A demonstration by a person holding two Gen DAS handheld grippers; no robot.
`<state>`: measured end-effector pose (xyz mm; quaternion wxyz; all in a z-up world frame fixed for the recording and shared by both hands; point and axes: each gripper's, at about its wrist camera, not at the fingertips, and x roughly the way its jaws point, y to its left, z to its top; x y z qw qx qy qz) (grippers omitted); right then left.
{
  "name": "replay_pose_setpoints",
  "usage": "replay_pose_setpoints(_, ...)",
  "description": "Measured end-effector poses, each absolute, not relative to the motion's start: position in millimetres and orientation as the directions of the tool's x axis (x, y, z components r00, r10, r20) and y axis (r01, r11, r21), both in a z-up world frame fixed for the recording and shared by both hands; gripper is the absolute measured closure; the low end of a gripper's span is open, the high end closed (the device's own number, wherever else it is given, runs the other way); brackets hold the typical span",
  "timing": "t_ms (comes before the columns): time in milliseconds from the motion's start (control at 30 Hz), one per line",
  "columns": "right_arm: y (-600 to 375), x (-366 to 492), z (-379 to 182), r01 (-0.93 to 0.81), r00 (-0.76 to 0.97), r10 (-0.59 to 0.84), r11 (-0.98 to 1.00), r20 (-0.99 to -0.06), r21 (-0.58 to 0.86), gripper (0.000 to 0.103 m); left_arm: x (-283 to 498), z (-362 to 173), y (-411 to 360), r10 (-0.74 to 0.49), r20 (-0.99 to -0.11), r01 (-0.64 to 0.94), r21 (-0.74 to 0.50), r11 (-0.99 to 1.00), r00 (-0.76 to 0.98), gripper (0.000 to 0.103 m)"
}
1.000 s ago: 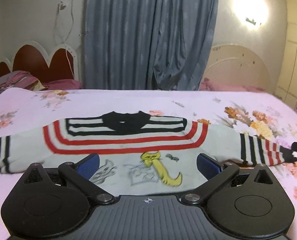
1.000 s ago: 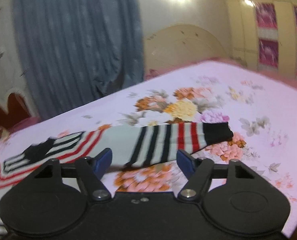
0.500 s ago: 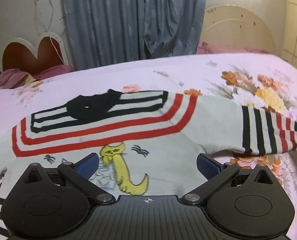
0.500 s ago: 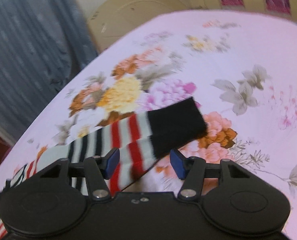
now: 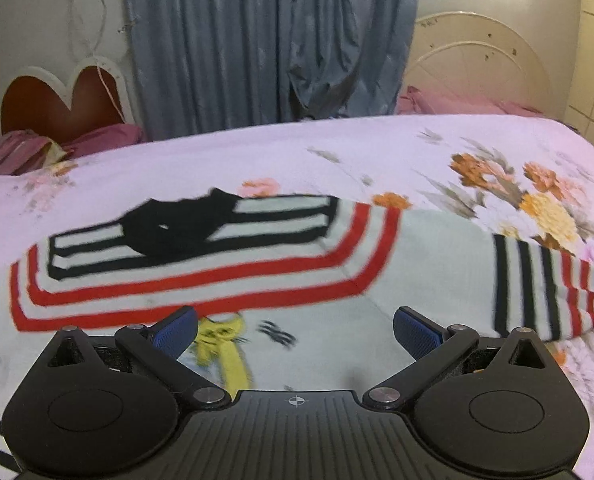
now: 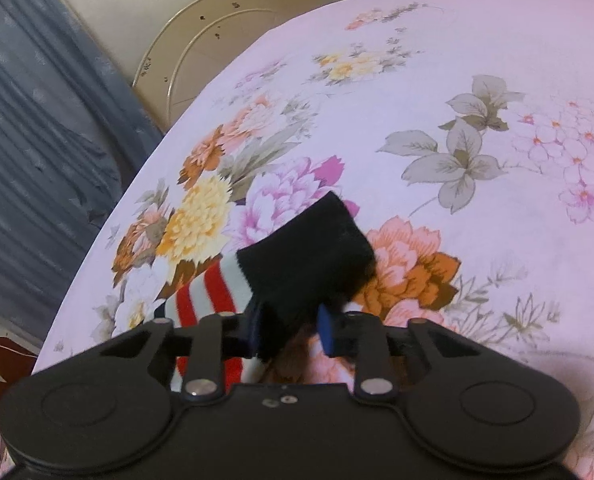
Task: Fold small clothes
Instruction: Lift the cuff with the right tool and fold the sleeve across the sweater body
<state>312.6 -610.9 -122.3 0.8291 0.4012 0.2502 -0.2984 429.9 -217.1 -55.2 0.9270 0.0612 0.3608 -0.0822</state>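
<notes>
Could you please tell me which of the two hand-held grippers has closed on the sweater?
The right hand-held gripper: its blue pads pinch the black cuff of the striped knit sweater. The left hand-held gripper hovers open above the sweater's body.

Bed [image 5: 377, 148] spread with a pale pink sheet printed in orange, yellow and pink flowers. Directly on it, a small white sweater [image 5: 257, 280] laid flat, collar toward the blue curtain [image 5: 273, 40], red and black bands across the chest, a yellow cat lower down. Right sleeve stretched away from the collar, its black cuff [image 6: 309, 252] lifted off the flower print.
</notes>
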Motion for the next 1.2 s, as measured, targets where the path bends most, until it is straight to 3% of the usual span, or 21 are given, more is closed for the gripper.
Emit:
replay_pose_setpoints(67, -610, 318, -119, 0.701, 0.683, -0.306, 0.529, -0.663, 0.478, 0.095, 437, -56, -202, -0.103, -0.686, 0.186, 0.048, 0.981, 0.721, 0.0)
replay_pose_setpoints(200, -576, 345, -87, 0.613, 0.722, -0.311, 0.701, -0.618, 0.364, 0.096, 450, -66, -158, -0.09, -0.708, 0.144, 0.016, 0.99, 0.7, 0.0)
replay_pose_setpoints(500, -403, 438, -60, 0.153, 0.806, 0.046, 0.947, -0.59, 0.283, 0.096, 457, -80, -56, -0.084, -0.713, 0.05, -0.069, 0.996, 0.696, 0.0)
replay_pose_setpoints(833, -230, 482, -83, -0.11, 0.726, 0.226, 0.971, -0.65, 0.214, 0.096, 442, -93, 26, -0.089, -0.71, -0.01, -0.135, 0.991, 0.698, 0.001)
replay_pose_setpoints(867, -218, 483, -86, -0.126, 0.717, 0.232, 0.971, -0.657, 0.204, 0.096, 442, -94, 31, -0.095, -0.709, -0.01, -0.142, 0.99, 0.698, 0.005)
replay_pose_setpoints(900, -208, 484, -88, -0.142, 0.708, 0.238, 0.97, -0.665, 0.196, 0.096, 442, -95, 35, -0.098, -0.711, -0.012, -0.147, 0.989, 0.697, 0.018)
replay_pose_setpoints(967, -194, 481, -96, -0.17, 0.679, 0.254, 0.967, -0.688, 0.19, 0.096, 446, -98, 44, -0.119, -0.716, -0.018, -0.181, 0.983, 0.687, 0.023)
replay_pose_setpoints(1067, -177, 481, -113, -0.203, 0.633, 0.248, 0.967, -0.733, 0.152, 0.091, 447, -98, 50, -0.134, -0.703, -0.021, -0.207, 0.978, 0.698, 0.023)
replay_pose_setpoints(1167, -173, 471, -104, -0.216, 0.656, 0.259, 0.964, -0.709, 0.152, 0.066, 453, -98, 47, -0.186, -0.696, 0.011, -0.248, 0.969, 0.694, 0.023)
replay_pose_setpoints(1200, -177, 465, -97, -0.208, 0.681, 0.264, 0.964, -0.683, 0.165, 0.065, 456, -99, 44, -0.207, -0.693, 0.02, -0.268, 0.963, 0.691, 0.022)
